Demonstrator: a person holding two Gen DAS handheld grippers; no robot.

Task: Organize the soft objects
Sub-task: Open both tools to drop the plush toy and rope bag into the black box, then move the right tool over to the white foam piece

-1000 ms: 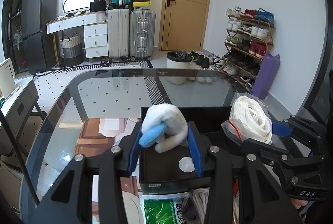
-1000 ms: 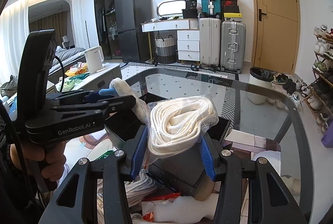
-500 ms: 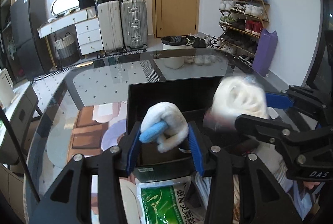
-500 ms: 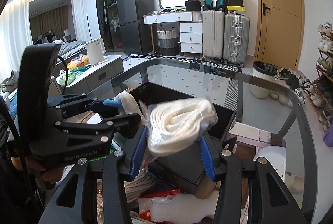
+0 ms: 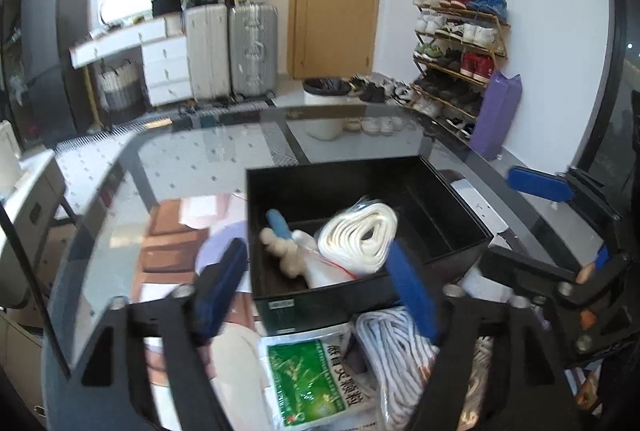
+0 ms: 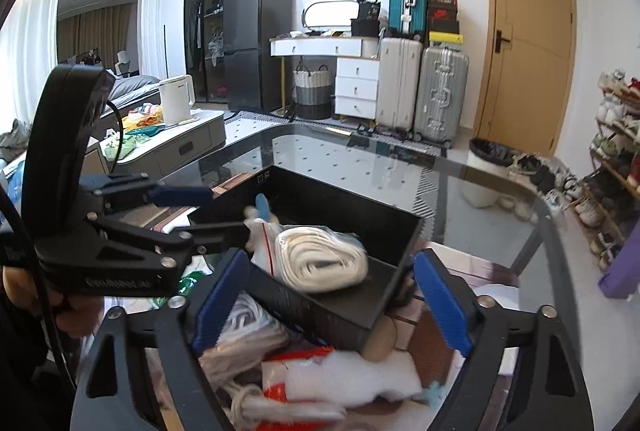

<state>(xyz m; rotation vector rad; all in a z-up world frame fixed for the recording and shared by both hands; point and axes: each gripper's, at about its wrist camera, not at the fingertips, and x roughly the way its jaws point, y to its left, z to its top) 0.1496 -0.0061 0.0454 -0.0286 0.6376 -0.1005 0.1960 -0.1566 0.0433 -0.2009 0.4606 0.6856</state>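
A black open box [image 5: 340,187] stands on the glass table. In it lie a white fluffy piece with a blue part [image 5: 282,243] and a bagged coil of white rope [image 5: 360,235], side by side. My left gripper [image 5: 316,291] hovers at the box's near wall; its jaws are opening, with nothing between the pads. In the right wrist view the rope bag [image 6: 320,259] rests in the box [image 6: 344,199]. My right gripper [image 6: 328,305] is just behind it, jaws opening and free of the bag. The left gripper [image 6: 200,213] shows at the left there, a hand holding it.
In front of the box lie a green printed packet [image 5: 316,371], a loose coil of white rope [image 5: 396,351], white foam [image 6: 352,375] and a red-and-white packet. The glass table [image 5: 200,159] stretches beyond the box. Suitcases, a shoe rack and a bin stand further off.
Both grippers went from shut to open. The fluffy piece left the left gripper and the rope bag left the right one; both now lie in the black box.
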